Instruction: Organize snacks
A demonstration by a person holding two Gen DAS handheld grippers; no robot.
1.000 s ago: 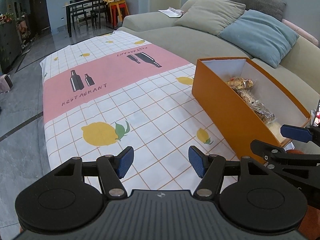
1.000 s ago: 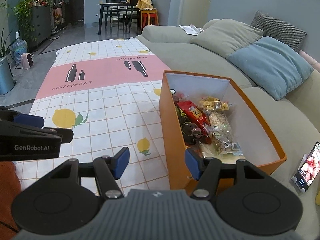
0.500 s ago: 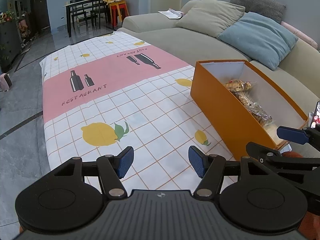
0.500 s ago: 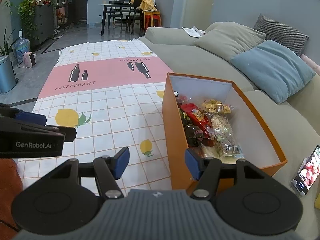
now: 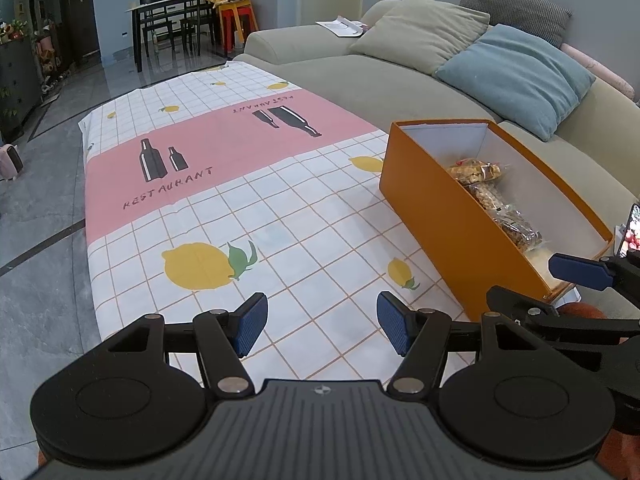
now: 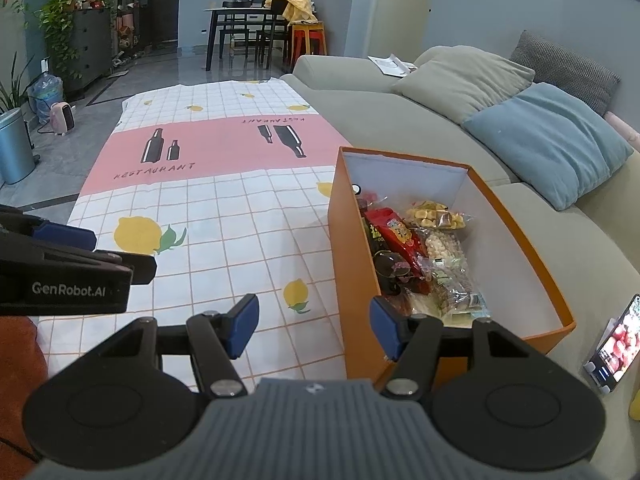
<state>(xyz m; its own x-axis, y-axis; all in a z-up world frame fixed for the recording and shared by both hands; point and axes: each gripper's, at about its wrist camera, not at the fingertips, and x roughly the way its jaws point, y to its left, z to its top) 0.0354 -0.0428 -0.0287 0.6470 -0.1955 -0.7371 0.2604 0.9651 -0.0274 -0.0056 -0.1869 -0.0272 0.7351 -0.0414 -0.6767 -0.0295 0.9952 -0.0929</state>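
An orange box [image 6: 354,264] stands on the right side of the table and holds several snack packs: a red packet [image 6: 396,236], clear bags of nuts and puffs [image 6: 440,246]. The box also shows in the left wrist view [image 5: 432,208]. My left gripper [image 5: 320,326] is open and empty above the tablecloth near its front edge, left of the box. My right gripper [image 6: 314,330] is open and empty, held over the box's near left corner. Each gripper shows at the edge of the other's view.
A checked tablecloth [image 5: 224,208] with lemons and a pink band covers the long table. A grey sofa [image 6: 400,120] with a blue cushion [image 6: 548,140] runs along the right. A phone [image 6: 616,344] stands at the right of the box.
Both grippers have drawn back and up a little from the box. Both stay open and empty.
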